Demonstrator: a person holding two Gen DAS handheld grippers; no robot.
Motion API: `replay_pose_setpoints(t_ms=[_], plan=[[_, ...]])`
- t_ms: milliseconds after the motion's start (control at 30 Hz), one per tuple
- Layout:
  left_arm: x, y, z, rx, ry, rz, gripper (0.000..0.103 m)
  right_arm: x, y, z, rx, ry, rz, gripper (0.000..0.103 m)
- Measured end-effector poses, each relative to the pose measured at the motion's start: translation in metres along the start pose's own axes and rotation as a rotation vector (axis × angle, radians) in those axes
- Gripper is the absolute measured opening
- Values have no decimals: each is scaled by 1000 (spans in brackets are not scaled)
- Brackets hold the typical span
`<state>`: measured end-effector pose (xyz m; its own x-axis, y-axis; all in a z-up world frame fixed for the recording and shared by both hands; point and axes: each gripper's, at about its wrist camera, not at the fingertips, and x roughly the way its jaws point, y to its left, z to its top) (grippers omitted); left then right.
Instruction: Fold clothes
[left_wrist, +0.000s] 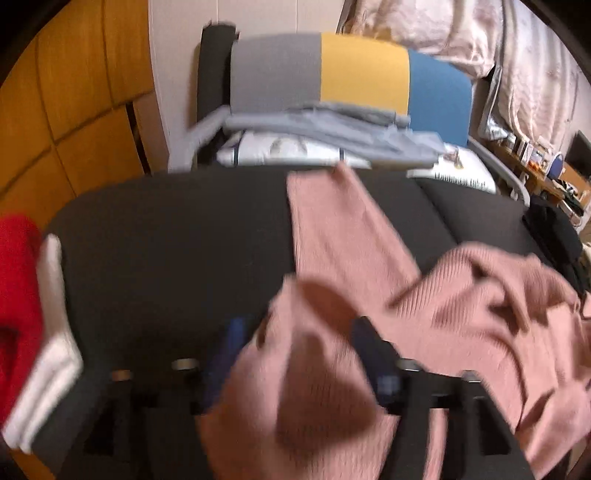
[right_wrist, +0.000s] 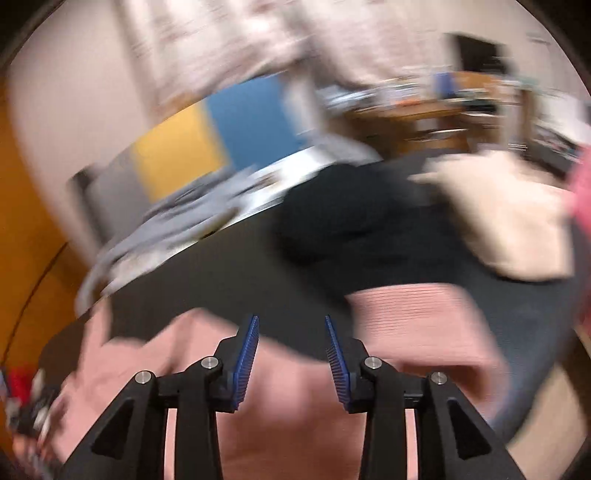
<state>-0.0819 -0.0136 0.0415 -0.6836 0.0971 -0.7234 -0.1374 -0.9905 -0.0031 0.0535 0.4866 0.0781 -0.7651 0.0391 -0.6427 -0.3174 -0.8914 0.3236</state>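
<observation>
A pink ribbed garment (left_wrist: 461, 314) lies crumpled on the dark grey surface (left_wrist: 166, 240), with one long strip reaching toward the far edge. My left gripper (left_wrist: 299, 332) is blurred and stands wide, a raised fold of the pink cloth between its blue fingers (left_wrist: 234, 336); the pads do not press on it. In the right wrist view the same pink garment (right_wrist: 417, 317) spreads under and beyond my right gripper (right_wrist: 291, 319). That gripper is partly open, its ridged blue pads (right_wrist: 249, 354) apart with nothing between them.
Red cloth (left_wrist: 18, 277) and white cloth (left_wrist: 51, 369) sit at the left edge. A folded grey garment (left_wrist: 332, 129) tops a white stack by a grey, yellow and blue chair back (left_wrist: 362, 70). A black garment (right_wrist: 351, 221) and cream cloth (right_wrist: 509, 221) lie far right.
</observation>
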Motion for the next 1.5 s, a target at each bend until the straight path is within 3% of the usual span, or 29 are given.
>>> replay_pose_setpoints(t_ms=[33, 167, 233, 333, 400, 500, 567, 700, 733, 800, 900, 933, 967, 1000, 1033, 1167, 1333, 1400, 1467, 1500], plan=[[-1, -6, 8, 21, -25, 3, 89, 13, 19, -4, -30, 39, 65, 38], [4, -33, 32, 184, -76, 19, 95, 75, 77, -23, -53, 257, 292, 38], [12, -52, 39, 298, -75, 12, 96, 105, 89, -32, 55, 353, 375, 38], [27, -81, 41, 437, -61, -51, 96, 130, 82, -39, 239, 388, 392, 41], [40, -101, 41, 519, -36, -99, 96, 139, 79, -44, 293, 402, 367, 42], [66, -129, 44, 601, -16, -100, 96, 148, 68, -53, 385, 438, 359, 42], [81, -143, 48, 637, -12, -91, 96, 147, 61, -56, 451, 437, 405, 42], [106, -157, 55, 632, 93, -248, 96, 148, 49, -54, 585, 409, 497, 55], [110, -160, 53, 633, 101, -267, 96, 152, 46, -55, 619, 407, 501, 62], [116, -166, 48, 636, 102, -280, 96, 160, 44, -59, 659, 412, 499, 68], [121, -163, 42, 583, 103, -307, 96, 169, 50, -58, 613, 423, 457, 67], [122, -160, 41, 547, 123, -343, 84, 169, 55, -54, 577, 415, 437, 62], [122, -157, 43, 508, 148, -380, 53, 168, 62, -48, 494, 404, 398, 54], [123, -155, 45, 468, 174, -414, 39, 166, 72, -41, 392, 392, 346, 23], [123, -152, 47, 429, 200, -449, 26, 167, 82, -37, 319, 391, 305, 10], [113, -147, 63, 361, 180, -430, 19, 170, 111, -12, 241, 357, 324, 5], [103, -117, 108, 194, 115, -473, 18, 149, 154, 53, 72, 157, 369, 4], [114, -112, 121, 176, 76, -350, 4, 161, 160, 72, 62, 125, 351, 4], [137, -108, 126, 175, 95, -229, 4, 184, 166, 82, 43, 131, 313, 8], [149, -103, 127, 166, 131, -194, 4, 204, 171, 84, 12, 173, 259, 20]])
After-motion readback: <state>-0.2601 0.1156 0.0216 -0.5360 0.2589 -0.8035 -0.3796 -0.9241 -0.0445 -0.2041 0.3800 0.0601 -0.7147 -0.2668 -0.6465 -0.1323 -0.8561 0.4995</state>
